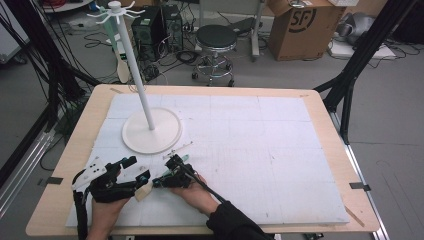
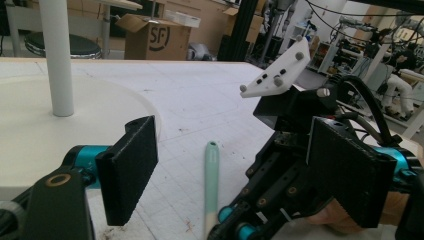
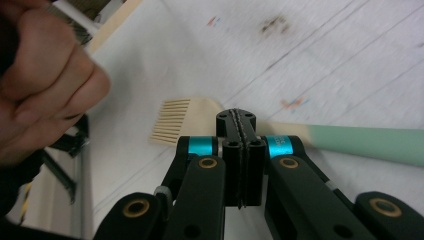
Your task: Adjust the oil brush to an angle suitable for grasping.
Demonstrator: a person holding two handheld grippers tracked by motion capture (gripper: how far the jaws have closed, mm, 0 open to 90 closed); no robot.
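A brush [image 1: 144,191] with a cream head and a mint-green handle [image 3: 360,140] lies flat on the white mat, its bristles [image 3: 170,122] toward the near edge. My right gripper [image 3: 236,120] is shut, pad against pad with nothing between them. Its tip hangs over the spot where the head meets the handle; I cannot tell if it touches. In the high view the right gripper [image 1: 159,181] sits just right of the left one. My left gripper [image 2: 235,172] stands wide open, and the green handle [image 2: 211,180] lies on the mat between its jaws. In the high view the left gripper [image 1: 139,169] is near the front left.
A white hook stand [image 1: 151,131] on a round base rises at the back left of the mat, its pole [image 2: 56,60] close ahead of the left gripper. The right gripper's black frame [image 2: 290,155] crowds the left gripper's right jaw. A stool [image 1: 216,37] and a cardboard box [image 1: 300,25] stand beyond the table.
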